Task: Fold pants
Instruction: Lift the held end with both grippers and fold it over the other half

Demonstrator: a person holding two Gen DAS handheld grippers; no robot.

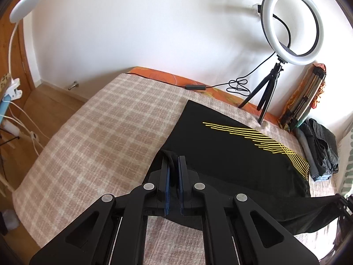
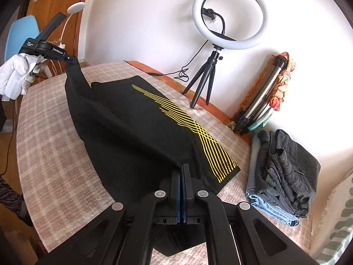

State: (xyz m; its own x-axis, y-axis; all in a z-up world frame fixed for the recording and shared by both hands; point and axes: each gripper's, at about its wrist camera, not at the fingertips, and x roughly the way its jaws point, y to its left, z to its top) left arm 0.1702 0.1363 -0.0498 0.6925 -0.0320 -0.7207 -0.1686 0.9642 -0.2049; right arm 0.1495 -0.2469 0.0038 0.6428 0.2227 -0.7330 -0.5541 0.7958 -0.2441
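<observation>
- The black pants (image 2: 136, 119) with yellow stripes lie on the plaid blanket (image 1: 92, 132) of the bed, with their near edge lifted off it.
- The left hand-held gripper (image 1: 173, 165) pinches a bunched corner of the pants, jaws nearly closed on the cloth.
- The right hand-held gripper (image 2: 182, 172) is clamped on the other end of the edge.
- A ring light (image 2: 229, 13) stands behind the pants, and folded clothes (image 2: 284, 172) lie to their right.
</observation>
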